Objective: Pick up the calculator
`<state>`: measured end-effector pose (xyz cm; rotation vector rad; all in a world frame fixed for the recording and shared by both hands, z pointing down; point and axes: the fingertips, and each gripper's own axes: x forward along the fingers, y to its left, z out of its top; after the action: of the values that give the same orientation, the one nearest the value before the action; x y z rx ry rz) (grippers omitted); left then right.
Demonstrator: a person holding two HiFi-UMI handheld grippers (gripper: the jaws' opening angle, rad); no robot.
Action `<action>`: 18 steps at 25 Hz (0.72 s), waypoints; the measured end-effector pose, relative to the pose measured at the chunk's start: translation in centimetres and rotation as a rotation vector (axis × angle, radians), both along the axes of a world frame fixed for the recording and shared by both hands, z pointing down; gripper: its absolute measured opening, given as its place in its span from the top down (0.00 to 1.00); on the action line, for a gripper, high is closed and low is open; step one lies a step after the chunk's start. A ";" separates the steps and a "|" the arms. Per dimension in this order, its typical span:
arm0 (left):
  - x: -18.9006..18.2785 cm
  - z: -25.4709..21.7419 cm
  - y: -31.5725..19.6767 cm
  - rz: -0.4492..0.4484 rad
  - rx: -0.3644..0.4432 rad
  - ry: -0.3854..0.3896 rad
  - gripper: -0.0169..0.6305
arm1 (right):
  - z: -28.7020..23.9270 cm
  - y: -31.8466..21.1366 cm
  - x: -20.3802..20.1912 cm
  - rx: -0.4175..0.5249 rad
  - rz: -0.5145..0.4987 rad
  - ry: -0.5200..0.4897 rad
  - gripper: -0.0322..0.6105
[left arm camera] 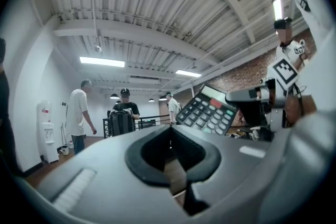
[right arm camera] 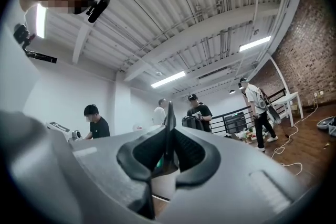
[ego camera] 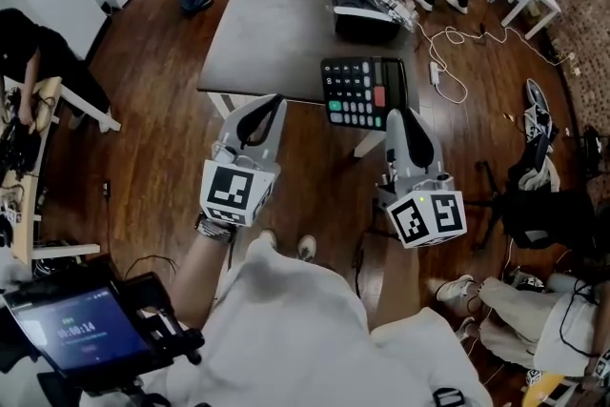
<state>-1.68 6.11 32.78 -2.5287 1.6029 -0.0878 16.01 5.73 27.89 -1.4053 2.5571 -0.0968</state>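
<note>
**While the calculator (ego camera: 365, 91) is held clear of the bench (ego camera: 276, 24)**

Where the left hand-held gripper (ego camera: 273, 102) hangs beside the bench's near edge, its jaws are closed together with nothing between them. To its right, and not touching it, the calculator is in the air over that edge with its keys facing up. The right hand-held gripper (ego camera: 400, 116) is clenched on the calculator's near right corner.
</note>
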 end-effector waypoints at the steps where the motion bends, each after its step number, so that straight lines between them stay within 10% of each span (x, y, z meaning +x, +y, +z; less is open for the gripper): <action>1: -0.1 0.0 0.0 0.004 0.002 0.000 0.96 | 0.0 0.0 -0.1 0.001 0.003 -0.003 0.87; 18: 0.1 0.4 0.8 0.029 -0.003 0.002 0.96 | 0.2 0.3 -0.7 -0.004 0.013 0.016 0.88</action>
<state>-1.59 6.87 33.22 -2.5545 1.5672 -0.0839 15.27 6.06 28.08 -1.4292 2.5623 -0.0886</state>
